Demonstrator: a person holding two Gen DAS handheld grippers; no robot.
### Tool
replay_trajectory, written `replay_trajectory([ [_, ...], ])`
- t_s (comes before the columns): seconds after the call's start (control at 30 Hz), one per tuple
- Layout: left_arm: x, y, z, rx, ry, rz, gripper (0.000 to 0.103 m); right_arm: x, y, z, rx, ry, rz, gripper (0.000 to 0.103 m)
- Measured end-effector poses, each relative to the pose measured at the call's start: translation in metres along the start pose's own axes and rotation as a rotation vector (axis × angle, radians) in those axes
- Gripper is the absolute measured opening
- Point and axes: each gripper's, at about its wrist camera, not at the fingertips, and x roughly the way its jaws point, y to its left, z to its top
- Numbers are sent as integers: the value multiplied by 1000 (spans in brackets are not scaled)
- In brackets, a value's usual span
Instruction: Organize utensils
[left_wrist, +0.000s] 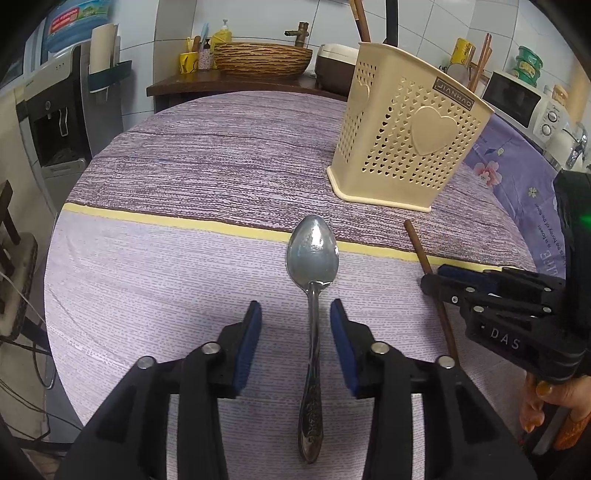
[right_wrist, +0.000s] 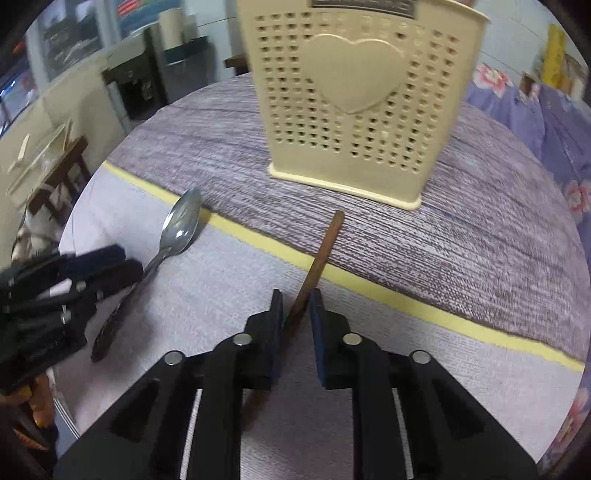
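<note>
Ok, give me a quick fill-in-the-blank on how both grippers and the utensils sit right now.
1. The left gripper straddles the handle of the ____, jaws open.
2. The right gripper has its fingers either side of a brown ____.
3. The spoon bowl lies across the ____ stripe of the tablecloth.
4. The cream utensil holder carries a raised ____ on its side.

Missing: spoon; chopstick; yellow; heart

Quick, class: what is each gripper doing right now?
Left gripper: open, jaws either side of the spoon handle, not gripping.
Right gripper: nearly closed around the chopstick; firm grip cannot be told.
</note>
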Motion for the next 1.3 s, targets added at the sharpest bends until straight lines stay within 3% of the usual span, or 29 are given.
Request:
replay_trajectory([
  [0.03, 0, -1, 1, 1, -2, -2, 43, 0, -3, 1, 32, -9, -7, 55],
  [0.2, 3, -7, 3, 28, -4, 13, 45, 7, 2, 6, 63, -30, -61, 54],
  [0.3, 4, -6, 3, 33, -8, 31, 45, 12, 11, 10, 50, -40, -110, 46],
  [0.37, 4, -3, 3, 28, -7, 31, 45, 17, 12, 16, 48, -54, -132, 31],
  [0.5, 7, -4, 4, 37, -2, 37, 45, 22, 4, 25, 50, -66, -113, 12],
  [0.73, 18, -15, 13, 73, 7, 44, 58, 8, -11, 19, 131, -87, -2, 10],
  [0.93, 36, -21, 29, 92, 21, 73, 58, -8, -21, 16, 161, -105, 32, 10],
  [1.0, 40, -25, 33, 102, 24, 85, 57, -9, -20, 16, 160, -111, 29, 10],
  [1.13, 44, -28, 36, 106, 18, 101, 37, -11, -21, 15, 165, -109, 37, 10],
  [1.3, 35, -29, 38, 104, -1, 68, 37, -14, -27, 15, 181, -118, 52, 10],
])
